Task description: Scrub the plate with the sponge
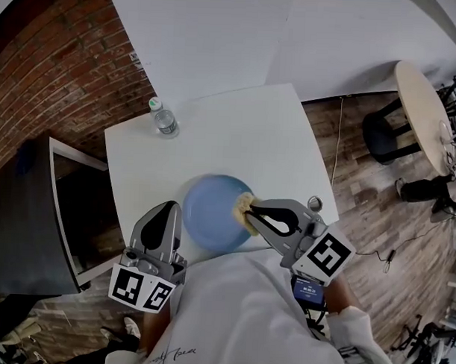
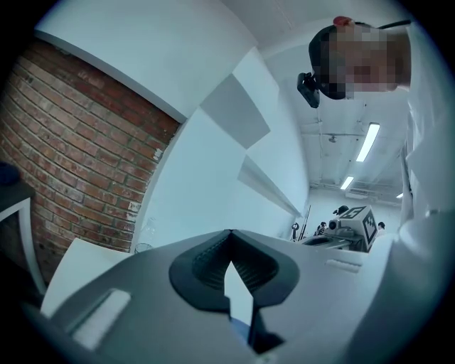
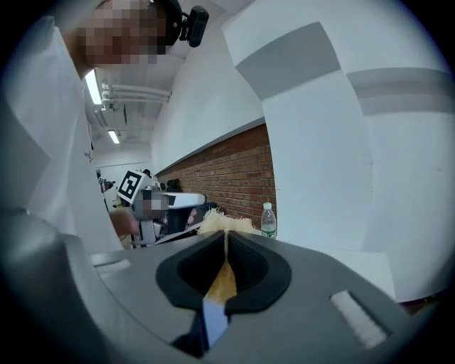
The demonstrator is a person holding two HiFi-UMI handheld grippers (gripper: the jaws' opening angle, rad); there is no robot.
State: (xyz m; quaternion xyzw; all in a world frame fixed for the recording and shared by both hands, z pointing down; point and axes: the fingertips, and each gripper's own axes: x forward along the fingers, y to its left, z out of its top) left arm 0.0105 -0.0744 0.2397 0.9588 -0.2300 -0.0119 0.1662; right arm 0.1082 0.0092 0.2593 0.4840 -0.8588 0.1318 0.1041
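Observation:
A blue plate lies near the front edge of the white table. On its right rim rests a yellow sponge, and my right gripper is shut on it. In the right gripper view the sponge fills the slit of that gripper, with the blue plate below. My left gripper lies just left of the plate's rim. Its jaws meet at the tips, and a sliver of blue plate shows low in the slit. Whether it touches the plate I cannot tell.
A clear water bottle stands at the table's far left corner, also seen as the bottle. A small round object sits by the table's right edge. A dark cabinet stands left; a round table and black stool stand right.

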